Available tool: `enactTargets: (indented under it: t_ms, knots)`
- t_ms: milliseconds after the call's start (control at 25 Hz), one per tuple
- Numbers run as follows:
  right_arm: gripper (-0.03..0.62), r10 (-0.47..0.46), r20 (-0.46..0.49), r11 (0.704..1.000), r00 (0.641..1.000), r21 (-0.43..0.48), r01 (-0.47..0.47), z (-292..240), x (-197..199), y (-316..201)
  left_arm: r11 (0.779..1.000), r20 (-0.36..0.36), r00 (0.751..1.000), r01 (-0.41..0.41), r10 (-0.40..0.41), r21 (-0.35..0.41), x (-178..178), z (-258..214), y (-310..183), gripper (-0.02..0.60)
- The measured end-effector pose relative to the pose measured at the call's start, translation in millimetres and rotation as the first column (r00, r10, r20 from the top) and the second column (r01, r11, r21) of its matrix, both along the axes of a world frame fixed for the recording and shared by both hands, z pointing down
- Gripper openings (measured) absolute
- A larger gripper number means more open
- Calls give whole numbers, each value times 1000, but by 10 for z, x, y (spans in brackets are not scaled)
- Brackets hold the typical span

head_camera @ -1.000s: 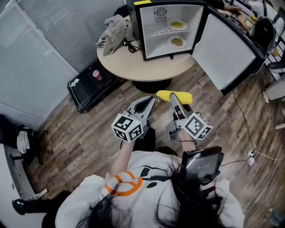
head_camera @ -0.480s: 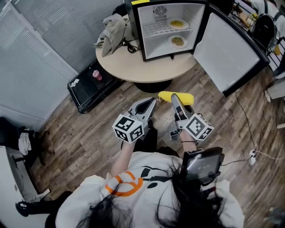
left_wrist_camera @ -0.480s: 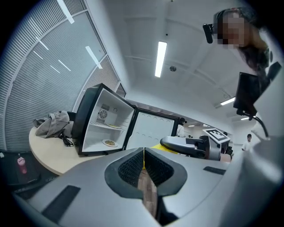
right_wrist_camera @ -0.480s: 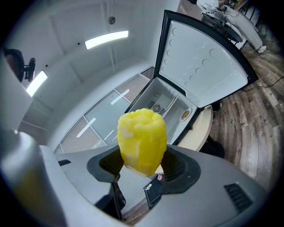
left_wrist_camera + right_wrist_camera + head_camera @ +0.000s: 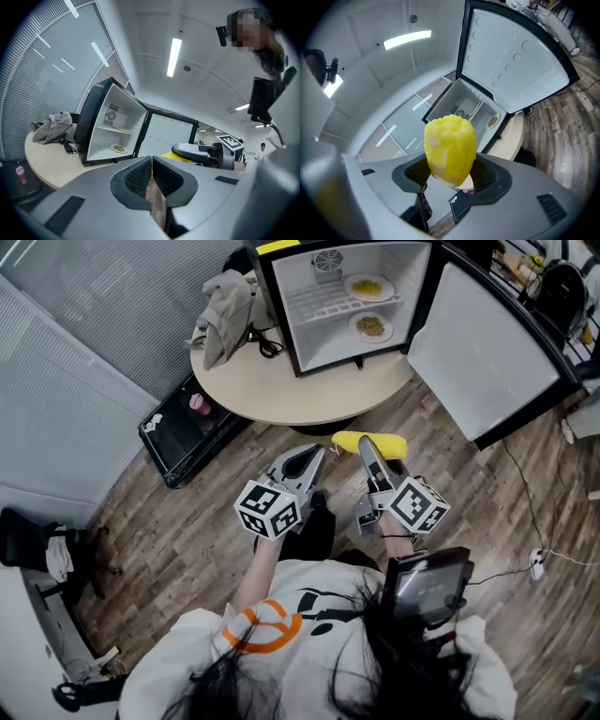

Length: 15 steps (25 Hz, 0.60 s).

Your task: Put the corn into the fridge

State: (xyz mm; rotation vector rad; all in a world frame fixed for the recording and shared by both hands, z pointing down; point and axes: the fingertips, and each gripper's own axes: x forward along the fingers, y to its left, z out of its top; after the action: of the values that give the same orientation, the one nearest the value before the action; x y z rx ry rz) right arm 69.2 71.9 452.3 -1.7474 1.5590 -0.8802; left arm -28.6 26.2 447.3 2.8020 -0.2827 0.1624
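Head view looks steeply down on a person in a white shirt (image 5: 281,615) who holds a claw in each hand above a wooden floor (image 5: 178,531). The right claw (image 5: 366,446) is clenched on the corn (image 5: 342,441), a yellow cob lying crosswise at its tips. In the right claw's own view the cob stands up between the two dark ribbed pads, pinched at its lower end, with its blunt top clear above them. The left claw (image 5: 315,454) sits just beside the right one. Its jaws are pressed together tip to tip with nothing between them, and the left gripper view shows only a thin seam where they meet.

The corn hangs over the floor, near the edge of the round bench (image 5: 281,381) and well short of the fridge (image 5: 281,306) that stands on it. The fridge door (image 5: 478,343) is swung wide open to the right. Inside, one plate of food (image 5: 368,287) rests on the wire shelf and a second plate (image 5: 372,327) on the level below. Left of the fridge on the bench lies a crumpled grey heap, perhaps a jacket (image 5: 223,301), with a black cable (image 5: 269,341) beside it. A black tray (image 5: 183,437) on the floor under the bench's left edge holds a pink cup (image 5: 198,404).
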Motion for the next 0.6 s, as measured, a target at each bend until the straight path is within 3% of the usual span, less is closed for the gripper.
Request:
enactTargets:
  t_ms: [600]
  knots:
    - [255,63,11,997,998,-50,-62,148,541,-799,998,34,998,-60,62,-34,530,128,-852,12]
